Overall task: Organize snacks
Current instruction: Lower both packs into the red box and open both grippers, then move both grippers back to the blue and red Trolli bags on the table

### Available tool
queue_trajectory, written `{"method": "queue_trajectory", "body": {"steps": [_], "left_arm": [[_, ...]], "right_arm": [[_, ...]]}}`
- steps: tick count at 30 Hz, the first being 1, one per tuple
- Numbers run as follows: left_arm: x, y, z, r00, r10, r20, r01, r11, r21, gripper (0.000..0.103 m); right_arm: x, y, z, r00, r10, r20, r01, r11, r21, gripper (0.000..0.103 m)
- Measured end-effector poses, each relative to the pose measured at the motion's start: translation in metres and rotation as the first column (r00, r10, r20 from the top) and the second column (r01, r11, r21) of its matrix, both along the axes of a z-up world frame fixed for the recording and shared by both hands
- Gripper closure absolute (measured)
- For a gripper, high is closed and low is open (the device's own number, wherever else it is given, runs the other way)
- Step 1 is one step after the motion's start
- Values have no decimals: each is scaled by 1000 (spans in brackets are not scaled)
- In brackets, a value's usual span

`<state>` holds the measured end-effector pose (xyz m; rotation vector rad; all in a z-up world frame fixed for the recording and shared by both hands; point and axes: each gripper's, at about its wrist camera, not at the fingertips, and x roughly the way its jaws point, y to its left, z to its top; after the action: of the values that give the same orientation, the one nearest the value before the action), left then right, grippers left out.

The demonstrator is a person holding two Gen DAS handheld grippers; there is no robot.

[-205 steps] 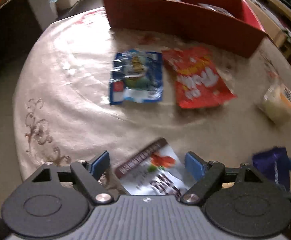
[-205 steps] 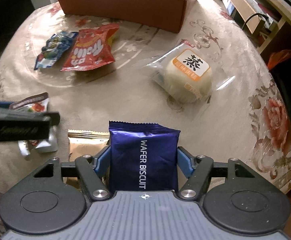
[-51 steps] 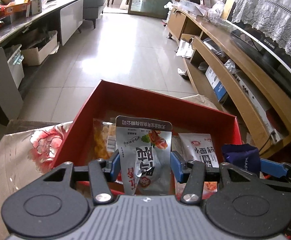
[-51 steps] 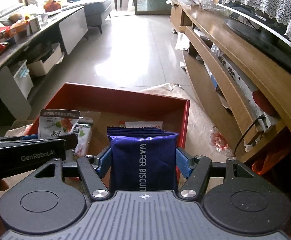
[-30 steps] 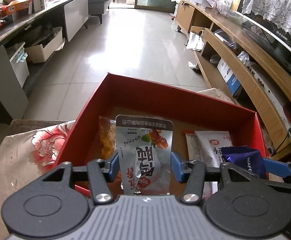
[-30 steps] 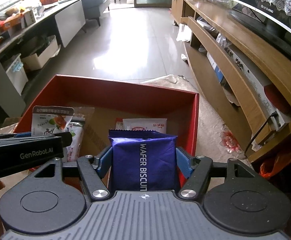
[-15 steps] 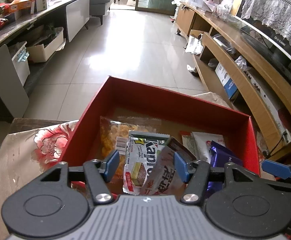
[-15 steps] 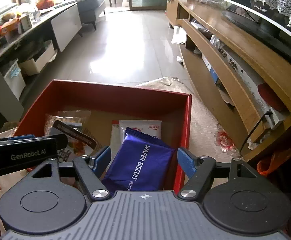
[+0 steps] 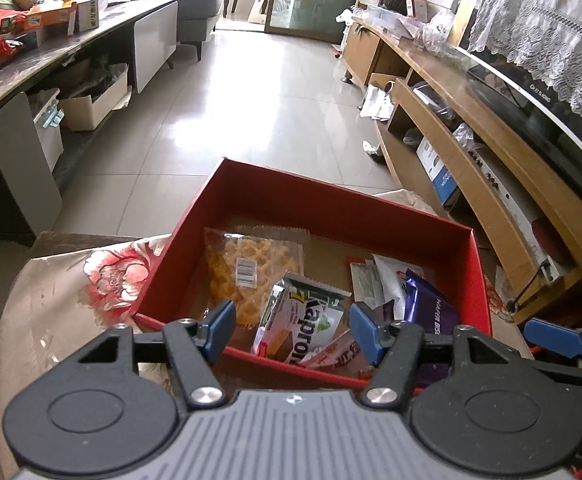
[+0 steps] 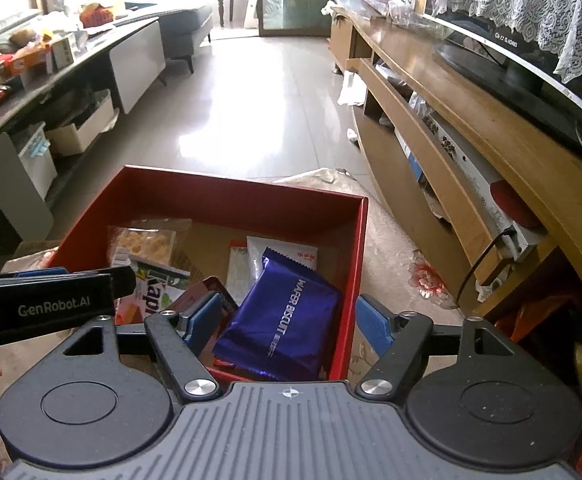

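A red box (image 9: 323,208) (image 10: 227,194) stands on the table and holds several snack packets. My left gripper (image 9: 293,332) is open and empty above the box's near edge. The silver and red packet (image 9: 337,354) lies in the box below it, beside a Kapron wafer pack (image 9: 307,320). My right gripper (image 10: 287,326) is open and empty above the box's right side. The blue wafer biscuit pack (image 10: 285,320) (image 9: 431,312) lies tilted in the box. A clear bag of yellow snacks (image 9: 251,264) lies at the box's left.
The box sits at the far edge of a table with a floral cloth (image 9: 107,276). Beyond is tiled floor (image 9: 227,112). A wooden TV stand (image 10: 471,152) runs along the right. The left gripper's side (image 10: 47,304) shows in the right wrist view.
Both grippers opened and let go of their packets. The silver and red packet and the blue wafer biscuit pack dropped into the red box.
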<state>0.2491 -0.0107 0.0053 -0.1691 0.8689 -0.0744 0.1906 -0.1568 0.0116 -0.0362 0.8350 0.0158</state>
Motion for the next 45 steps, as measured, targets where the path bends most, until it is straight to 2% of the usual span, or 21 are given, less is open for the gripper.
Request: {"method": "queue_trajectory", "body": {"steps": [6, 20, 32, 36, 38, 45], "left_arm": [[-15, 1, 2, 1000, -20, 2, 20, 1000, -8, 37], [-47, 7, 1, 999, -51, 2, 51, 999, -4, 36], [-73, 13, -16, 994, -98, -49, 99, 995, 16, 36], [-80, 19, -26, 990, -102, -94, 102, 995, -5, 36], [-85, 22, -34, 989, -95, -114, 97, 995, 11, 36], [-86, 35, -69, 975, -29, -221, 33, 999, 15, 36]], "right_arm": [[-14, 5, 0, 1000, 17, -5, -17, 1000, -14, 20], [-48, 25, -1, 998, 63, -17, -63, 998, -24, 20], [-81, 32, -12, 995, 80, -62, -81, 996, -22, 20], [-91, 33, -16, 994, 85, -74, -87, 996, -23, 20], [-95, 33, -18, 993, 86, -82, -88, 996, -22, 20], [-100, 30, -25, 989, 91, -114, -95, 995, -30, 19]]}}
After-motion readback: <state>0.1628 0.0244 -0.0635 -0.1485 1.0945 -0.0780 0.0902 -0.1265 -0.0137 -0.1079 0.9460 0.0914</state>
